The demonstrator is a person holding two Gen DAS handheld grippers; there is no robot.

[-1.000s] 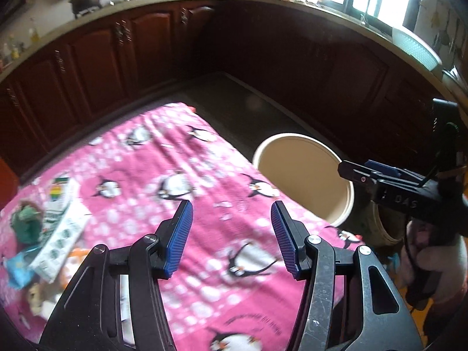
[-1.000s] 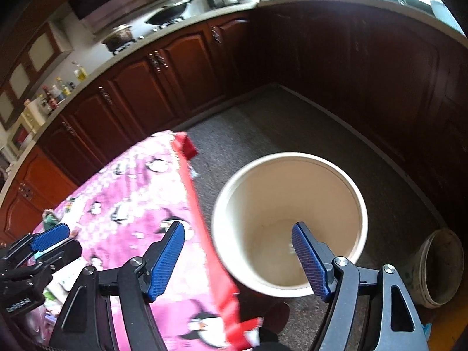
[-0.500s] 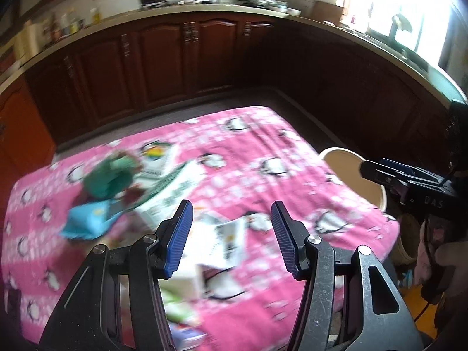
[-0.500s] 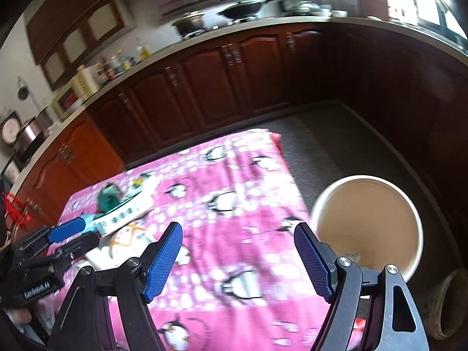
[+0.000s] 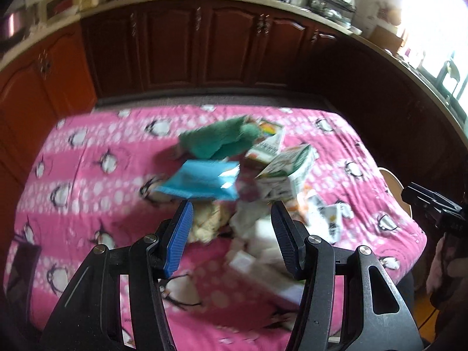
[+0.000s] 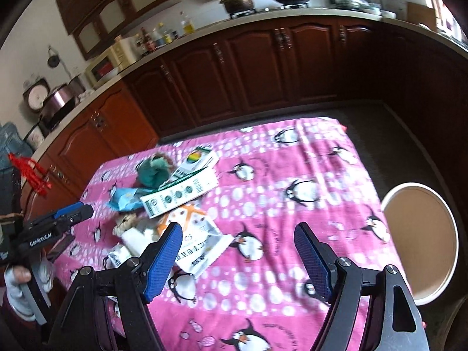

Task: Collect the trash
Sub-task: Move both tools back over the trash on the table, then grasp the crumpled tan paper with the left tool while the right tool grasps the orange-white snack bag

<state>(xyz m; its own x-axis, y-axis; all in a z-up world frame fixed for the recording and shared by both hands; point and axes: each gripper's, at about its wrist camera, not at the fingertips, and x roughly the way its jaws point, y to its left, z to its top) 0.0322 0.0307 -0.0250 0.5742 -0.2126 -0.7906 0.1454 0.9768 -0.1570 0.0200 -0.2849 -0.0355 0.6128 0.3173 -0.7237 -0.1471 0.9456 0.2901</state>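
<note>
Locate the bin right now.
The bin stands on the floor off the table's right edge in the right wrist view, beside the pink cloth; the left wrist view shows only a sliver of its rim.

Left wrist view: looks steeply down over the trash pile (image 5: pixel 245 175) on the pink cloth (image 5: pixel 87 181), near, blurred. Right wrist view: set further right, faces down across the cloth; bucket (image 6: pixel 421 245) at right edge. Pile, cloth and cabinets (image 6: pixel 263 67) are shared.
</note>
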